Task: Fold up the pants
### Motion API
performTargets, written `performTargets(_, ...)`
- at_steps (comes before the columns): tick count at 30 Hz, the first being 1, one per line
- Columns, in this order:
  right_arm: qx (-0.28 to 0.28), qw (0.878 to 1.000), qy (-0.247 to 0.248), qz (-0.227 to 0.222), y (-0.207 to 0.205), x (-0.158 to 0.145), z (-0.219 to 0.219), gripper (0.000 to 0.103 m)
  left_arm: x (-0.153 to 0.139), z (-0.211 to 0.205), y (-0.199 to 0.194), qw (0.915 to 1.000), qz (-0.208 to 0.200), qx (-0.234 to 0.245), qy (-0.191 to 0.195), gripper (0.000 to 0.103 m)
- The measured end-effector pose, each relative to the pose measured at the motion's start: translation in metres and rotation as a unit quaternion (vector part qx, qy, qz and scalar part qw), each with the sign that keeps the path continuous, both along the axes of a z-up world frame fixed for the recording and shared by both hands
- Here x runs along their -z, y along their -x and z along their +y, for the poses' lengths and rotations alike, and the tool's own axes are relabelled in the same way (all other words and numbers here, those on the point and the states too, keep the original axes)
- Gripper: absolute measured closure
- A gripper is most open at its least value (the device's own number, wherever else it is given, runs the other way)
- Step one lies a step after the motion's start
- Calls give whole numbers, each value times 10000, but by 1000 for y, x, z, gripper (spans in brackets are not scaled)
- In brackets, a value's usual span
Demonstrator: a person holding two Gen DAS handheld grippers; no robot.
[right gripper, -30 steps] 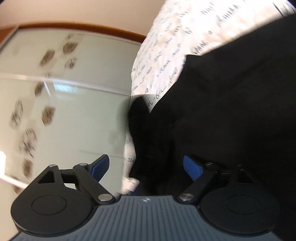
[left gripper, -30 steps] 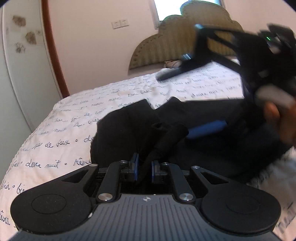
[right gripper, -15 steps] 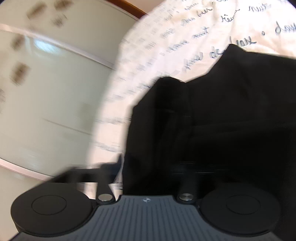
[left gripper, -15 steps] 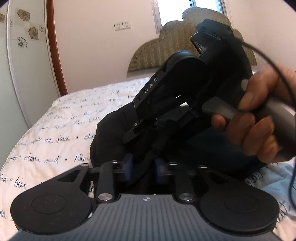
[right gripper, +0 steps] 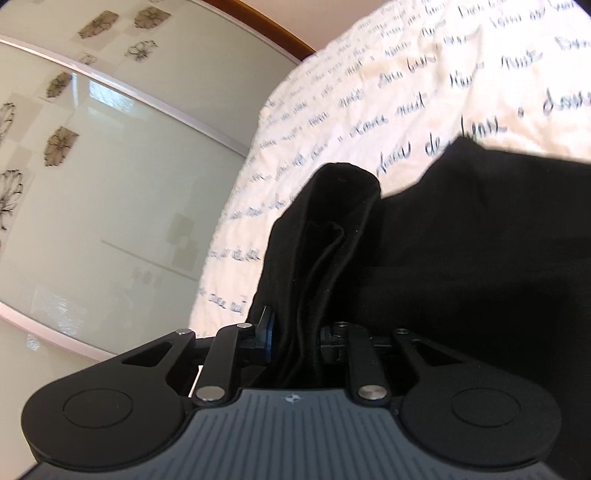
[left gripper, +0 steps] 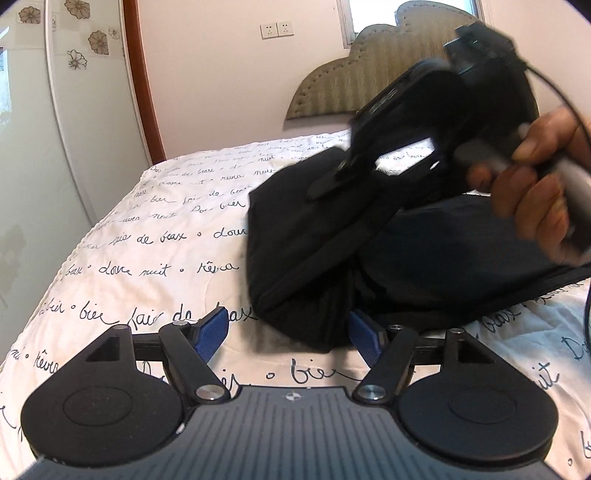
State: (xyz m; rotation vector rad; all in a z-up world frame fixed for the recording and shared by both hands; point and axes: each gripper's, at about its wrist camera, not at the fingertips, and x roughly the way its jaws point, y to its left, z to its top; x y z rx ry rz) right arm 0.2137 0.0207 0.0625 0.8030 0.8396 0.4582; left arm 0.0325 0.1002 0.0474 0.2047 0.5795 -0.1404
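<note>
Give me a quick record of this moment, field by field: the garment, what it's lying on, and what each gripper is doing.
garment: black pants, bunched in a heap
surface: white bedspread with dark handwritten script
left gripper: open, blue-padded fingers spread either side of the pants' near edge, gripping nothing
right gripper: shut on a gathered fold of the pants
right hand: holds the right gripper's handle above the pants
background: padded headboard, wall sockets
</note>
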Motion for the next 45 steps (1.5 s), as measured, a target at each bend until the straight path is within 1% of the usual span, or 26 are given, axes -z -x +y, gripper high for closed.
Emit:
performTargets(4, 12, 9998, 32, -211, 21, -21, -27, 86, -3, -1, -1, 10000, -43, 18, -57, 28)
performTargets(6, 24, 9995, 132, -297, 35, -29, -45, 85, -5, -3, 1, 10000, -51, 23, -59, 28)
performTargets(9, 139, 9988, 355, -314, 57, -38, -79, 85, -5, -3, 1, 10000, -25, 37, -38, 28)
performTargets(13, 539, 9964, 644, -132, 89, -35, -130, 85, -9, -9, 12, 9999, 29, 69, 110, 28)
performTargets(15, 731, 9950, 676, -5, 103, -29, -153, 85, -12, -10, 12, 9997, 40, 120, 222, 27)
performTargets(17, 873, 9936, 701, 150, 112, -18, -168, 86, -14, -13, 12, 9994, 60, 180, 304, 27)
performTargets(20, 999, 9911, 806, 344, 122, -1, -185, 86, -15, -23, 10, 9993, 90, 225, 277, 27)
performTargets(21, 1053, 9909, 749, 366, 125, 2, -188, 86, -15, -25, 9, 9993, 95, 243, 258, 27)
performTargets(24, 1112, 9916, 607, 243, 127, 1, -190, 86, -15, -29, 10, 9992, 104, 298, 262, 25)
performTargets(28, 1052, 9918, 662, 301, 124, 5, -194, 86, -12, -33, 7, 9989, 194, 289, 320, 25)
performTargets(34, 1064, 9921, 585, 306, 128, 8, -200, 86, -6, -38, 5, 9980, 315, 341, 427, 25)
performTargets(38, 1074, 9921, 553, 338, 128, 15, -200, 86, 2, -36, 2, 9944, 546, 308, 849, 25)
performTargets(41, 1097, 9920, 508, 376, 127, 21, -200, 86, 9, -38, 3, 9929, 679, 243, 943, 25)
performTargets(45, 1106, 9922, 448, 358, 128, 26, -201, 86, 19, -37, 5, 9911, 712, 170, 1116, 23)
